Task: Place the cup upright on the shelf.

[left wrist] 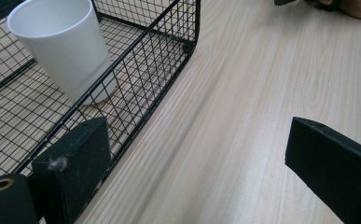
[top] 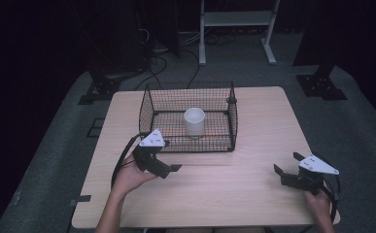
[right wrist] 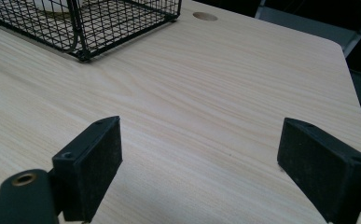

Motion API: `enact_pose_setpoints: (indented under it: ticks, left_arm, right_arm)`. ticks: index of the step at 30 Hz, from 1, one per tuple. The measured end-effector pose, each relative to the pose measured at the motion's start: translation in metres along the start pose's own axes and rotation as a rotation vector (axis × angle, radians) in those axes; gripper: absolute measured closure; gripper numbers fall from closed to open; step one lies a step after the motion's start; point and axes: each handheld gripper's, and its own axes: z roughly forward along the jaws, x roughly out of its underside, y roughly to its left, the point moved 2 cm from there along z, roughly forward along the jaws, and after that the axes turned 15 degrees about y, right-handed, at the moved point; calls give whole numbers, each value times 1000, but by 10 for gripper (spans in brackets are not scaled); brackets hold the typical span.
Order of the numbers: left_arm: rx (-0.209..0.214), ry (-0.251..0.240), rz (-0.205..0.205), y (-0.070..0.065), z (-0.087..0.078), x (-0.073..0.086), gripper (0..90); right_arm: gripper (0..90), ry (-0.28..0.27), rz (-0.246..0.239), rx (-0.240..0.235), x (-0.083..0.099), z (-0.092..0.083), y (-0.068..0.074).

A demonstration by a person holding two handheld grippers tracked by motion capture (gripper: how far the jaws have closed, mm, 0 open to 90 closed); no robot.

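- White cup [top: 194, 121] upright inside wire basket [top: 146, 112] on worktop [top: 224, 194].
- Left tongs [top: 171, 169] apart, empty, just outside basket's near wall.
- Right tongs [top: 285, 163] apart, empty, well apart from basket.

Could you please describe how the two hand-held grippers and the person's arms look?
Both the left gripper and the right gripper are black, each topped by a pale grey three-cornered plate with small dark dots. The fingers are flat, rectangular black blocks with screw holes. A black cable loops from each gripper. The forearms appear bare, with no sleeves visible.
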Motion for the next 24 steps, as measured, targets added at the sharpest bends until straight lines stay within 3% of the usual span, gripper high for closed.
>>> enact_pose_setpoints:
  ticks: [24]
  left_arm:
    - [-9, -38, -57, -17, 2, 33, 62]
  right_arm:
    - [131, 5, -1, 4, 0, 0, 0]
